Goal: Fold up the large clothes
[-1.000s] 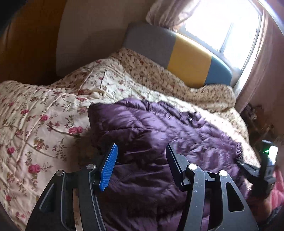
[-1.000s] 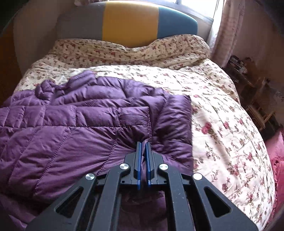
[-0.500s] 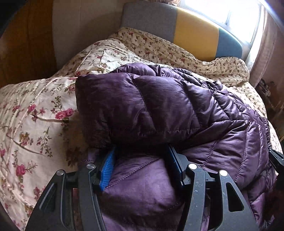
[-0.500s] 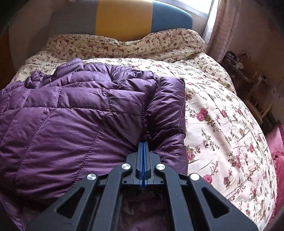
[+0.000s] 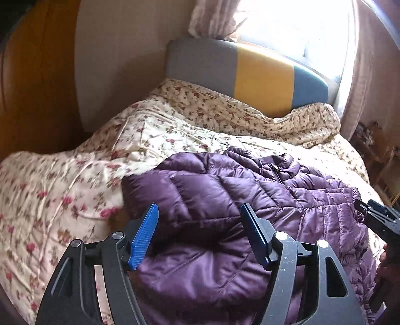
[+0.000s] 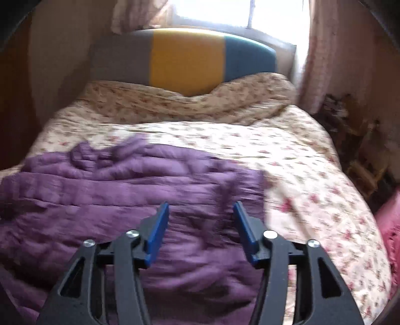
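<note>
Purple quilted nylon, puffy and light: the down jacket (image 5: 225, 212) lies bunched on the floral quilt (image 5: 62, 190) of the bed, collar and zip toward the striped headboard (image 5: 250, 80); I judge it soft, springy and slick, likely to slip out of a shallow pinch; a stitched seam or hem edge should hold best; my left gripper (image 5: 200, 230) and right gripper (image 6: 200, 230) both hover over it, fingers spread wide, holding nothing.

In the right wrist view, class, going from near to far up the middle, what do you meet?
Right tool → purple puffer jacket → floral quilt → bunched floral cover → striped headboard → window.
</note>
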